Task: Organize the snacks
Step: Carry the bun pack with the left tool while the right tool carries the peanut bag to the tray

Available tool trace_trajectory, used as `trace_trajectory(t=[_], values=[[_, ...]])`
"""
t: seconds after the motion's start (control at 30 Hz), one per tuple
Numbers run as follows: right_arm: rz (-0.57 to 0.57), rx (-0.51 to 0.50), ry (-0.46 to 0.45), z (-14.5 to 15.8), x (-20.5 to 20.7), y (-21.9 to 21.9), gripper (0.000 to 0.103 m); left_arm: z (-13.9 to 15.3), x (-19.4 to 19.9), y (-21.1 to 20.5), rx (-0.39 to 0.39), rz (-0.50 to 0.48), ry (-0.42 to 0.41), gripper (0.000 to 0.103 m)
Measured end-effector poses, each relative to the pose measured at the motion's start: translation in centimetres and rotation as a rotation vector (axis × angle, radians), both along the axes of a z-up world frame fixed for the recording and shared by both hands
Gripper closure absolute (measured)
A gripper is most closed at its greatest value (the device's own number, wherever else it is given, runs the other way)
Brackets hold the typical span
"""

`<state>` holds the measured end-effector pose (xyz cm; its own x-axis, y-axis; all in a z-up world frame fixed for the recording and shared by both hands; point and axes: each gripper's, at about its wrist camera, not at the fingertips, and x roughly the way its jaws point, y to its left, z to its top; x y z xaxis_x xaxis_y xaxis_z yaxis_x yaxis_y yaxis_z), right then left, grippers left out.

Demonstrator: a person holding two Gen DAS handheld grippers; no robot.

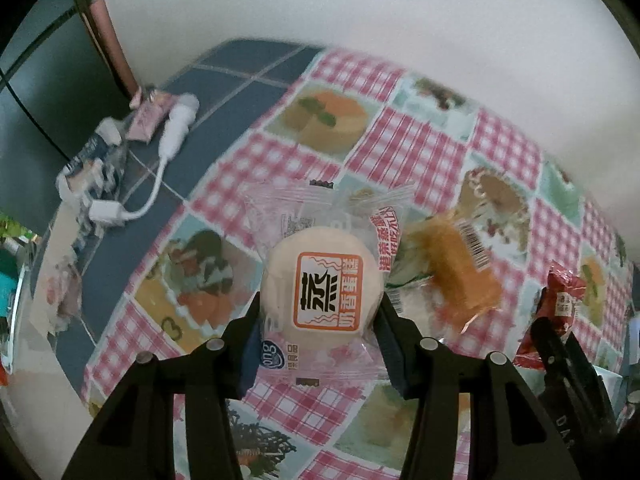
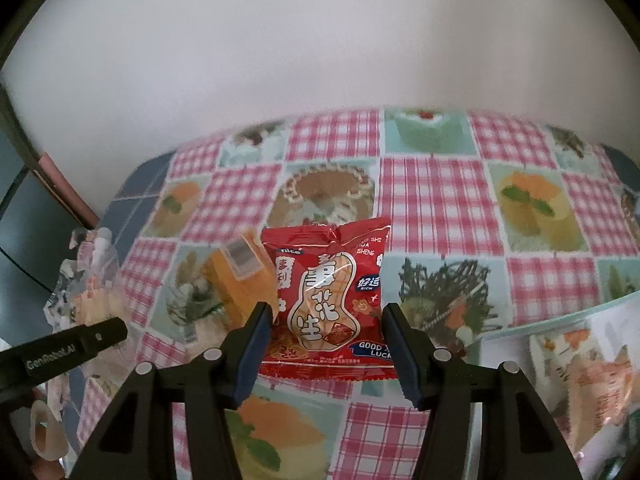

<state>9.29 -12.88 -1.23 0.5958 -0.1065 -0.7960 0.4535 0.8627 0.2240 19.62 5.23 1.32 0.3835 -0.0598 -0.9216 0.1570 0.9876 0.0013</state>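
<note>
From the left wrist, your left claw (image 1: 318,312) is gripping the steamed cake packet (image 1: 320,288) by both sides, an orange snack (image 1: 460,268) lying just right. From the right wrist, your right claw (image 2: 326,320) is clamping the red peanut packet (image 2: 330,300) above the checked surface (image 2: 432,200).

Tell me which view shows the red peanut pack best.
The right wrist view: the peanut pack sits centred between the right gripper's jaws, its whole front readable. The left wrist view catches only a blurred red sliver at its right edge, partly behind that gripper.
</note>
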Motion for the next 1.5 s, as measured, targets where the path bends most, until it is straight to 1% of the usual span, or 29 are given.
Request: trace_trajectory(t=[0.1, 0.27, 0.43, 0.8, 1.0, 1.13, 1.3, 1.5], values=[[0.001, -0.007, -0.017, 1.1, -0.3, -0.1, 0.043, 1.2, -0.9, -0.6, 0.003, -0.017, -0.036, 0.050], [-0.005, -0.021, -0.033, 2.6, -1.3, -0.2, 0.043, 2.0, -1.9, -2.1, 0.005, -0.046, -0.058, 0.050], [-0.037, -0.020, -0.060, 4.3, -2.9, -1.1, 0.043, 2.6, -3.2, -3.7, 0.004, -0.082, -0.073, 0.050], [-0.115, -0.031, -0.096, 8.0, -7.1, -3.3, 0.043, 5.4, -6.9, -6.6, -0.013, -0.166, -0.145, 0.050], [-0.159, -0.050, -0.106, 8.9, -10.0, -4.6, 0.043, 6.4, -8.8, -8.2, -0.029, -0.208, -0.160, 0.050], [-0.202, -0.043, -0.108, 9.0, -12.2, -6.0, 0.043, 6.8, -10.1, -9.2, -0.027, -0.236, -0.172, 0.050], [-0.254, -0.033, -0.116, 9.7, -14.4, -7.7, 0.043, 7.5, -12.2, -11.2, -0.029, -0.300, -0.193, 0.050], [-0.302, -0.059, -0.113, 10.6, -16.5, -9.3, 0.043, 7.7, -14.8, -13.4, -0.047, -0.382, -0.192, 0.050]])
